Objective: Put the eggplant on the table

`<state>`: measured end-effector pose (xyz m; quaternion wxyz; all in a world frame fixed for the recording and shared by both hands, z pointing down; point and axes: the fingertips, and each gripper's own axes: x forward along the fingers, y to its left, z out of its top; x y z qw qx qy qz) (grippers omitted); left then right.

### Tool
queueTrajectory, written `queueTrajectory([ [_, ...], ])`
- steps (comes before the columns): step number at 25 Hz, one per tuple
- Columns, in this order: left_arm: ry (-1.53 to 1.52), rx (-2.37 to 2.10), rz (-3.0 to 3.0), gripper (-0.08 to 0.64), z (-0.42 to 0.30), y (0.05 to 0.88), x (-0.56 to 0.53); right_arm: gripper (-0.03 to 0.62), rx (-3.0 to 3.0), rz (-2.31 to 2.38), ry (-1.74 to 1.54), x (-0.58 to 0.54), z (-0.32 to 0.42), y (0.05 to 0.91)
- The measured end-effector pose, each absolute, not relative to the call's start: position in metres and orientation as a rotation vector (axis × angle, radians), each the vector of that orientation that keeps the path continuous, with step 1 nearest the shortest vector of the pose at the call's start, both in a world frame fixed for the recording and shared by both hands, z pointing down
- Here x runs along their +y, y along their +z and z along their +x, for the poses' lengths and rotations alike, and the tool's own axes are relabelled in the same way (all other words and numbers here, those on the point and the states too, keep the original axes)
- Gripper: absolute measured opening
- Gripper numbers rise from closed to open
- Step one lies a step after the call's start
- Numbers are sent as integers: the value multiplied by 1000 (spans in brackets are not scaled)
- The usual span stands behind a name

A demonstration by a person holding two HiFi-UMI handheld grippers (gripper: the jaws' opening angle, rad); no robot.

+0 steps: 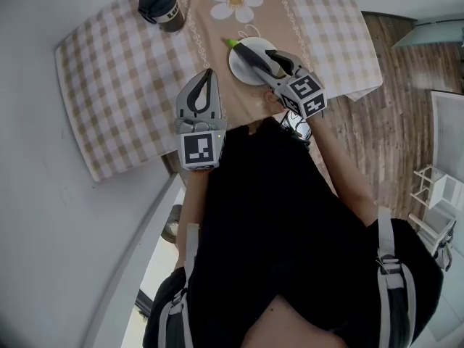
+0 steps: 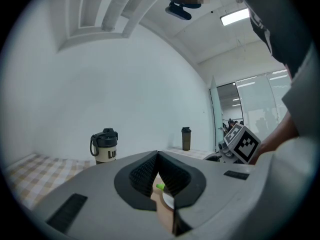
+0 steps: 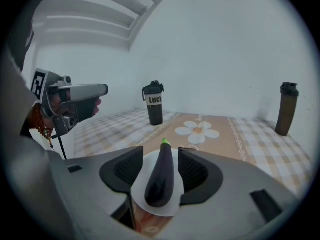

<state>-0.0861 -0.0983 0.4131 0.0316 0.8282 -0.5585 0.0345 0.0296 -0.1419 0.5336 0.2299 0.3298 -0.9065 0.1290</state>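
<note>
A dark purple eggplant [image 3: 161,176] with a green stem lies on a small white plate [image 3: 140,184] on the checked tablecloth. My right gripper [image 3: 161,151] hangs over it, open, with one jaw on each side of the eggplant. White plate shows between the left pad and the eggplant. From the head view the eggplant [image 1: 250,55] and plate [image 1: 239,69] sit mid-table, with the right gripper [image 1: 262,58] reaching in from the right. My left gripper [image 1: 209,72] hovers level to the left of the plate, shut and holding nothing; its tips [image 2: 157,154] meet.
A black-lidded travel mug [image 1: 161,6] stands at the table's far left. A dark shaker bottle [image 3: 286,109] stands at the far right. A flower print [image 1: 235,1] lies beyond the plate. A white wall runs along the table's left side, and wooden floor lies to the right.
</note>
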Motion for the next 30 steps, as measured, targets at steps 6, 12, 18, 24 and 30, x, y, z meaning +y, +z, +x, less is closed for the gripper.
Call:
queueTrajectory([
  [6,111,-1719,2564,-8,-83,409,-103,228,-2550,921,338,-144,26,508],
  [12,117,-1715,2577,-8,-78,407,-104,228,-2597,915,267,-146,21,478],
  [18,110,-1718,2589,-8,-76,403,-106,227,-2660,890,190,-144,11,445],
  [24,87,-1736,2608,-8,-74,393,-107,227,-2790,868,75,-138,3,402],
  [30,16,-1777,2629,-8,-72,373,-105,227,-2943,855,-94,-125,-3,362],
])
